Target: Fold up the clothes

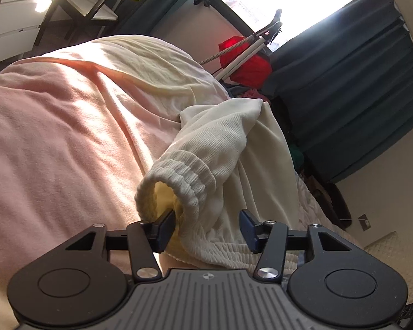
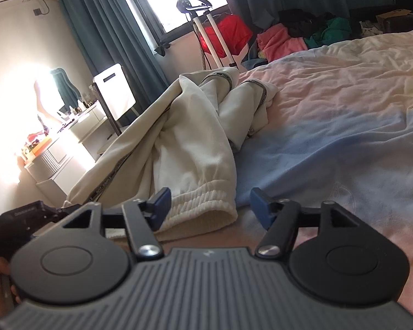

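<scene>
- Left gripper [image 1: 208,227]: jaws part-way apart. The ribbed elastic waistband [image 1: 179,176] of the cream sweatpants [image 1: 223,137] bulges between them; the left pad sits against the fabric, while the right pad stands clear, so the cloth is not clamped.
- Right gripper [image 2: 209,206]: jaws wide apart and holding nothing. The gathered cuff [image 2: 203,198] of one trouser leg lies on the bed between the fingers, close to the left finger and apart from the right one.
- Cream sweatpants: in the right wrist view [image 2: 184,137] they lie crumpled along the bed's left edge, with a dark printed stripe down the side seam and dark bands near the far end.
- Bed cover [image 2: 330,126]: a rumpled pastel sheet in pink, blue and pale yellow, on which the garment rests.
- Background, right wrist view: teal curtains [image 2: 104,35] flank a bright window; a garment steamer stand [image 2: 206,27] rises beside a red item [image 2: 231,35], and a pile of pink, green and dark clothes [image 2: 303,33] lies at the far side of the bed.
- A dressing table [image 2: 68,137] with small bottles stands at the left, washed out by glare.
</scene>
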Demonstrator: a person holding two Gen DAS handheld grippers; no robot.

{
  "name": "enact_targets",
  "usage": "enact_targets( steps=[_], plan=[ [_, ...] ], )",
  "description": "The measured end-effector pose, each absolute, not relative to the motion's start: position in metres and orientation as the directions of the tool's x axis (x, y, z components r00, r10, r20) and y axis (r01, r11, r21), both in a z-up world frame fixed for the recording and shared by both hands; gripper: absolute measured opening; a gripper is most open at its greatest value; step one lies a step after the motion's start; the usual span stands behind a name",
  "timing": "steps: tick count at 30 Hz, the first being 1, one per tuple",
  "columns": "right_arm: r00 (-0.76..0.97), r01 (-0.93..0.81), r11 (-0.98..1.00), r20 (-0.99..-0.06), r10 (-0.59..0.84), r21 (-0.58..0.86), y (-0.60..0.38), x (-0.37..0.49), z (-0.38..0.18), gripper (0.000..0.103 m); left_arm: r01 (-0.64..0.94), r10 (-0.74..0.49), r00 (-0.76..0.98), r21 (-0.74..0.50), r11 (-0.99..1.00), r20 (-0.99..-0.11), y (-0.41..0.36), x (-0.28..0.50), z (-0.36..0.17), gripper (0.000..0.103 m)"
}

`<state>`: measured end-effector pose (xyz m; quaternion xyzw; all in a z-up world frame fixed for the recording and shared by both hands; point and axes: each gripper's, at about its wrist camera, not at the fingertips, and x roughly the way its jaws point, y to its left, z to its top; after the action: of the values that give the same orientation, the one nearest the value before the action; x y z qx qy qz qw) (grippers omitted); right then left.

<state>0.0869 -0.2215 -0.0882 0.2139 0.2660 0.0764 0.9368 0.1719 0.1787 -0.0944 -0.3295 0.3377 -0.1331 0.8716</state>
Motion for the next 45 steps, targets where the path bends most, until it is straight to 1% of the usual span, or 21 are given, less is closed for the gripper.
enact_targets(
  steps=[1, 2, 3, 4, 6, 10, 12, 14, 18, 20, 25, 28, 29, 30, 33, 38, 39, 41, 43, 44, 45],
  plan=[
    [0.850, -0.034, 0.896, -0.459, 0.260, 0.443, -0.221, 0.089, -0.090, 0.069, 0.017, -0.444, 0.746, -0.651, 0.759, -0.497, 0.175, 0.174, -0.095, 0.045],
    [0.850, -0.035, 0.894, -0.457, 0.262, 0.447, -0.221, 0.092, -0.091, 0.069, 0.027, -0.432, 0.757, -0.636, 0.771, -0.491, 0.173, 0.175, -0.094, 0.035],
    [0.850, -0.036, 0.892, -0.455, 0.264, 0.451, -0.221, 0.095, -0.093, 0.069, 0.038, -0.421, 0.768, -0.622, 0.782, -0.483, 0.171, 0.176, -0.092, 0.015],
    [0.849, -0.034, 0.886, -0.455, 0.270, 0.463, -0.220, 0.100, -0.096, 0.069, 0.055, -0.419, 0.780, -0.616, 0.786, -0.465, 0.171, 0.176, -0.089, 0.009],
    [0.849, -0.027, 0.873, -0.450, 0.278, 0.488, -0.219, 0.108, -0.102, 0.069, 0.108, -0.435, 0.812, -0.631, 0.768, -0.389, 0.176, 0.172, -0.080, 0.009],
    [0.861, -0.016, 0.846, -0.423, 0.282, 0.533, -0.217, 0.122, -0.108, 0.069, 0.178, -0.426, 0.891, -0.739, 0.649, -0.160, 0.207, 0.161, -0.063, 0.007],
    [0.863, -0.018, 0.840, -0.416, 0.288, 0.543, -0.215, 0.125, -0.109, 0.069, 0.134, -0.369, 0.919, -0.770, 0.624, -0.139, 0.226, 0.163, -0.065, 0.006],
    [0.856, -0.033, 0.831, -0.413, 0.310, 0.555, -0.212, 0.127, -0.112, 0.069, 0.053, -0.300, 0.937, -0.777, 0.628, -0.178, 0.242, 0.168, -0.074, 0.006],
    [0.830, -0.051, 0.824, -0.435, 0.349, 0.564, -0.201, 0.132, -0.120, 0.069, -0.157, -0.185, 0.904, -0.703, 0.694, -0.385, 0.269, 0.181, -0.103, 0.007],
    [0.813, -0.054, 0.818, -0.450, 0.369, 0.573, -0.197, 0.135, -0.125, 0.069, -0.196, -0.181, 0.881, -0.684, 0.703, -0.438, 0.280, 0.181, -0.112, 0.008],
    [0.777, -0.081, 0.786, -0.455, 0.434, 0.612, -0.188, 0.147, -0.138, 0.069, -0.164, -0.213, 0.893, -0.726, 0.668, -0.397, 0.288, 0.172, -0.098, 0.015],
    [0.756, -0.104, 0.770, -0.454, 0.472, 0.629, -0.181, 0.160, -0.146, 0.069, -0.152, -0.205, 0.891, -0.693, 0.705, -0.404, 0.284, 0.163, -0.090, 0.043],
    [0.747, -0.109, 0.763, -0.455, 0.486, 0.637, -0.179, 0.165, -0.149, 0.069, -0.157, -0.193, 0.890, -0.676, 0.720, -0.413, 0.283, 0.161, -0.089, 0.062],
    [0.742, -0.109, 0.755, -0.453, 0.494, 0.646, -0.177, 0.169, -0.152, 0.069, -0.168, -0.177, 0.889, -0.660, 0.732, -0.423, 0.284, 0.160, -0.089, 0.075],
    [0.731, -0.103, 0.716, -0.435, 0.525, 0.690, -0.175, 0.180, -0.162, 0.075, -0.188, -0.149, 0.888, -0.639, 0.746, -0.435, 0.287, 0.161, -0.092, 0.078],
    [0.710, -0.122, 0.663, -0.402, 0.578, 0.738, -0.167, 0.188, -0.172, 0.075, -0.184, -0.183, 0.877, -0.662, 0.727, -0.445, 0.286, 0.180, -0.105, 0.077],
    [0.708, -0.130, 0.666, -0.402, 0.581, 0.734, -0.166, 0.188, -0.172, 0.072, -0.168, -0.196, 0.875, -0.658, 0.734, -0.443, 0.282, 0.186, -0.106, 0.076],
    [0.697, -0.141, 0.657, -0.397, 0.597, 0.741, -0.166, 0.188, -0.173, 0.061, -0.132, -0.219, 0.868, -0.633, 0.763, -0.445, 0.274, 0.196, -0.106, 0.073],
    [0.689, -0.139, 0.639, -0.389, 0.611, 0.756, -0.167, 0.187, -0.174, 0.043, -0.111, -0.224, 0.862, -0.600, 0.793, -0.455, 0.264, 0.205, -0.102, 0.070],
    [0.686, -0.138, 0.630, -0.386, 0.617, 0.764, -0.168, 0.187, -0.174, 0.040, -0.113, -0.212, 0.866, -0.590, 0.799, -0.452, 0.260, 0.207, -0.100, 0.070],
    [0.683, -0.142, 0.631, -0.385, 0.620, 0.763, -0.166, 0.185, -0.172, 0.036, -0.119, -0.200, 0.870, -0.585, 0.802, -0.451, 0.258, 0.210, -0.098, 0.064]
  ],
)
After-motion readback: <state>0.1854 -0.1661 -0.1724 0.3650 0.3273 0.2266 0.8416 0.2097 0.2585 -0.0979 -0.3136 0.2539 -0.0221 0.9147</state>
